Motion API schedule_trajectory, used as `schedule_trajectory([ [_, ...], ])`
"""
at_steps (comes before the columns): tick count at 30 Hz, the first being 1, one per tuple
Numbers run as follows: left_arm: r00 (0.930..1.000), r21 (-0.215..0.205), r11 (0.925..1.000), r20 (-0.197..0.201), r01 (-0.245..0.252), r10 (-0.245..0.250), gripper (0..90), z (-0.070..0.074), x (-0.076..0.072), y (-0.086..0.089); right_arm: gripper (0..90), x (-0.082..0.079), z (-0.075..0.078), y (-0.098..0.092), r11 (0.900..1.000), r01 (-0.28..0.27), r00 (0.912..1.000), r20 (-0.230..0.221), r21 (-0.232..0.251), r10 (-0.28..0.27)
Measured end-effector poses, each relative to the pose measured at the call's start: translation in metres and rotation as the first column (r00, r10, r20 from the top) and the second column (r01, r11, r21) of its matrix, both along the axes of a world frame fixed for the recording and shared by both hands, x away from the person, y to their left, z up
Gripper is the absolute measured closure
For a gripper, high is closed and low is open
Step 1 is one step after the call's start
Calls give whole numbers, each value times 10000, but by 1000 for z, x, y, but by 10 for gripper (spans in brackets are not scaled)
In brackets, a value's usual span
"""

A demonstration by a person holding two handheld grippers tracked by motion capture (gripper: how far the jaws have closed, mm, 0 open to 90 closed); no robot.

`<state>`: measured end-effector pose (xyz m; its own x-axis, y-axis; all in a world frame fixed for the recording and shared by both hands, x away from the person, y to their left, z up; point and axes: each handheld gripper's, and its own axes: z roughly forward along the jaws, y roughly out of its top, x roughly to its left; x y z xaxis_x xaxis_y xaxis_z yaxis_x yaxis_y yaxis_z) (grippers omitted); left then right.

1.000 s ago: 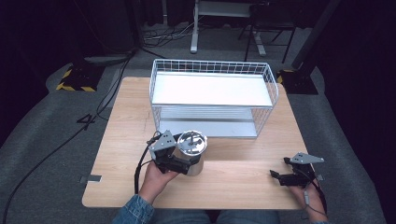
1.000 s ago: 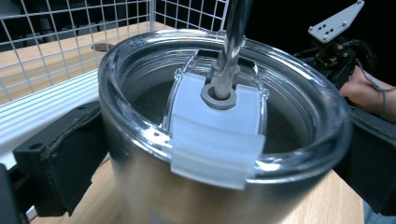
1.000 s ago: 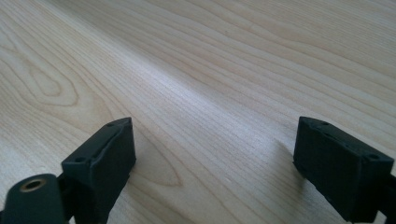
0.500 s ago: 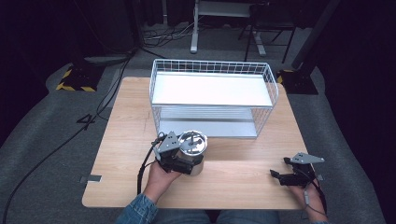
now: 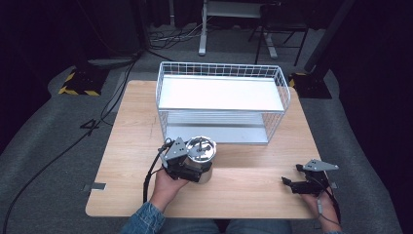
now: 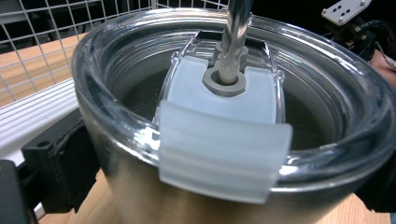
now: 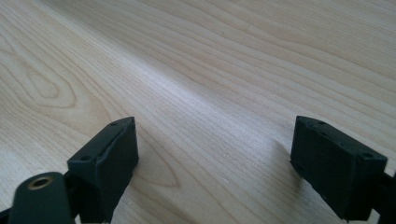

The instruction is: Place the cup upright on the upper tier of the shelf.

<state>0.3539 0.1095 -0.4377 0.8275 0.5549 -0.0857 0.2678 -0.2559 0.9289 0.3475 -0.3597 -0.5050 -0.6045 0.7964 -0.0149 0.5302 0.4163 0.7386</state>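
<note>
White wire basket shelf (image 5: 221, 105), wooden table (image 5: 131, 126), grey carpet floor (image 5: 48, 146)

Place: I read this as a lab or recording studio | dark grey carpet (image 5: 44, 141) all round my lone wooden table (image 5: 131, 117) | black cables (image 5: 175, 36) across the floor, upper centre | hazard-striped base (image 5: 78, 83) upper left | metal stand legs (image 5: 202, 29) at top.
</note>
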Motion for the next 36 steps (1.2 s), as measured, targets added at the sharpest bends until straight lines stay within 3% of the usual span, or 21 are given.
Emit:
schedule_trajectory([
  [6, 9995, 194, 9997, 282, -135, 130, 32, 3, -4, 0, 157, 0, 0, 0, 10000, -14, 10000, 5, 1, 14],
  [12, 9998, 154, 9998, -196, -100, 103, 36, 9, -3, 4, 160, -2, 0, 2, 9999, 45, 9997, 260, -144, -41],
  [16, 9998, 403, 9990, 23, -177, 176, 36, 15, -7, 3, 164, -3, 0, 2, 9998, 67, 9996, 290, -175, -62],
  [36, 9990, 576, 9976, 232, 373, -387, 36, 70, -10, 9, 200, -1, 0, 0, 9999, -117, 9999, 21, 111, 117],
])
